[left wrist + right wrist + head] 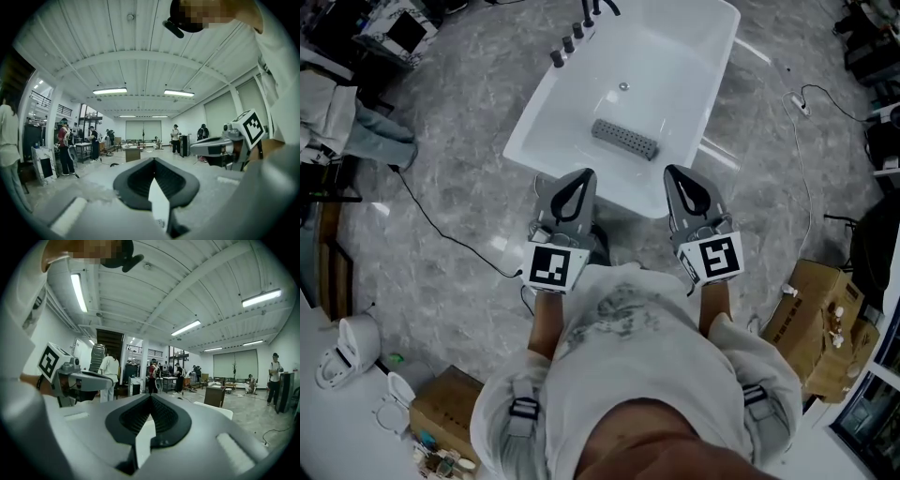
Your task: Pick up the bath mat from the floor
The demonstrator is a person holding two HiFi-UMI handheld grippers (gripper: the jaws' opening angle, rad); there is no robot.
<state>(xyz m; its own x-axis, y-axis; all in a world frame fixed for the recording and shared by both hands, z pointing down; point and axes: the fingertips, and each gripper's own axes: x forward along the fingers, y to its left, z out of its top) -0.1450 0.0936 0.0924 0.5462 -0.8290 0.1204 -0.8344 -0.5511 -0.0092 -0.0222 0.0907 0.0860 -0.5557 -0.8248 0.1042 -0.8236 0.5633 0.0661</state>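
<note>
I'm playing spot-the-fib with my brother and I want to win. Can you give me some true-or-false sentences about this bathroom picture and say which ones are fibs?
1. The bathtub is white. True.
2. The grey mat lies on the floor beside the tub. False: it lies inside the tub, on its bottom.
3. The left gripper and the right gripper are both shut, with nothing between their jaws. True.
4. The taps on the tub's rim are bright red. False: they are dark.
5. A cardboard box stands on the floor to the person's right. True.
</note>
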